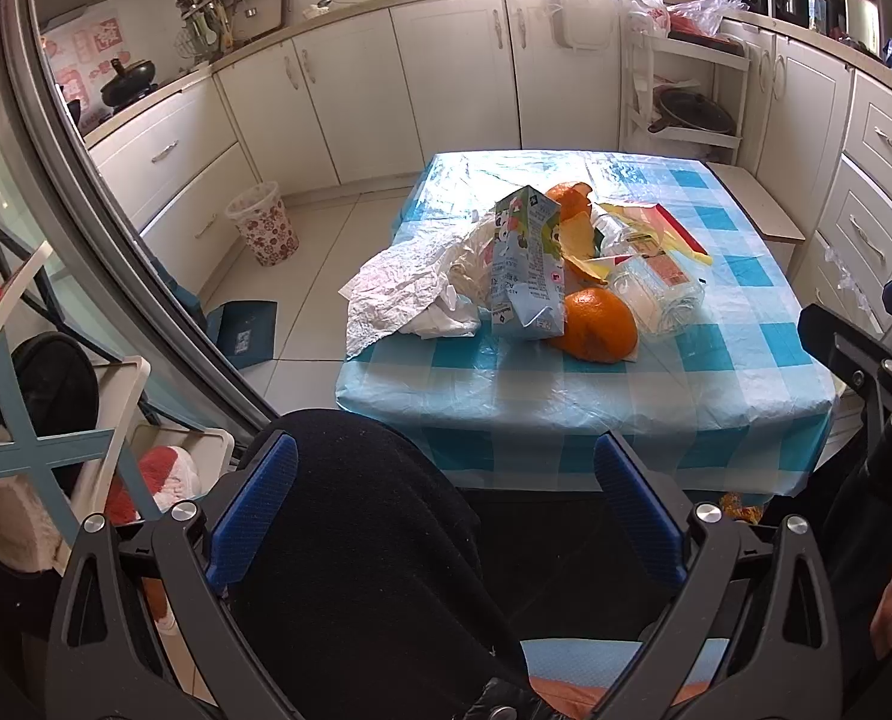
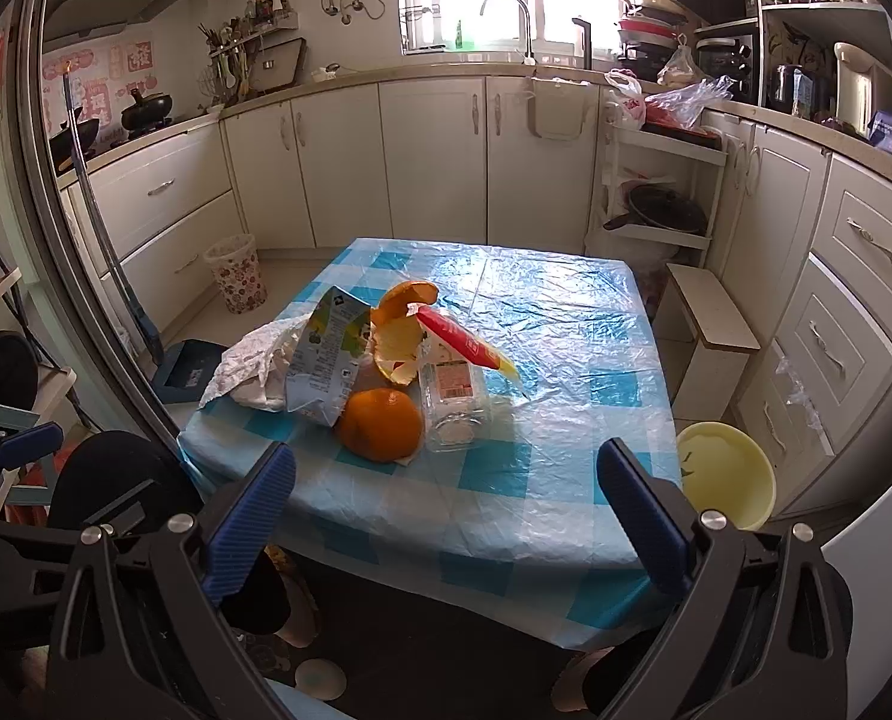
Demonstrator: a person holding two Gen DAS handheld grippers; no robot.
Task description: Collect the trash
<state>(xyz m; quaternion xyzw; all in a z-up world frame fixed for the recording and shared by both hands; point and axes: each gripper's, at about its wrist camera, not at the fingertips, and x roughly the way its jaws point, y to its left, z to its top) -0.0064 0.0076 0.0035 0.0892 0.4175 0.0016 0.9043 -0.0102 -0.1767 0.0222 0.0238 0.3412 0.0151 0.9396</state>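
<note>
A pile of trash lies on the blue-checked table point(image 1: 715, 396) point(image 2: 565, 516): a crushed drink carton point(image 1: 526, 258) point(image 2: 326, 366), orange peel halves point(image 1: 601, 327) point(image 2: 380, 423), crumpled white paper point(image 1: 398, 294) point(image 2: 248, 366), a clear plastic bottle point(image 1: 655, 294) point(image 2: 454, 402) and a red-yellow wrapper point(image 1: 673, 228) point(image 2: 469, 342). My left gripper point(image 1: 446, 510) is open and empty, short of the table's near edge, above a dark-clothed knee. My right gripper point(image 2: 446, 510) is open and empty at the near edge, in front of the pile.
A flowered waste bin point(image 1: 263, 222) point(image 2: 236, 282) stands on the floor left of the table by the cabinets. A blue dustpan point(image 1: 245, 333) point(image 2: 188, 369) lies nearby. A yellow basin point(image 2: 724, 474) and a small white stool point(image 2: 712, 324) stand to the right.
</note>
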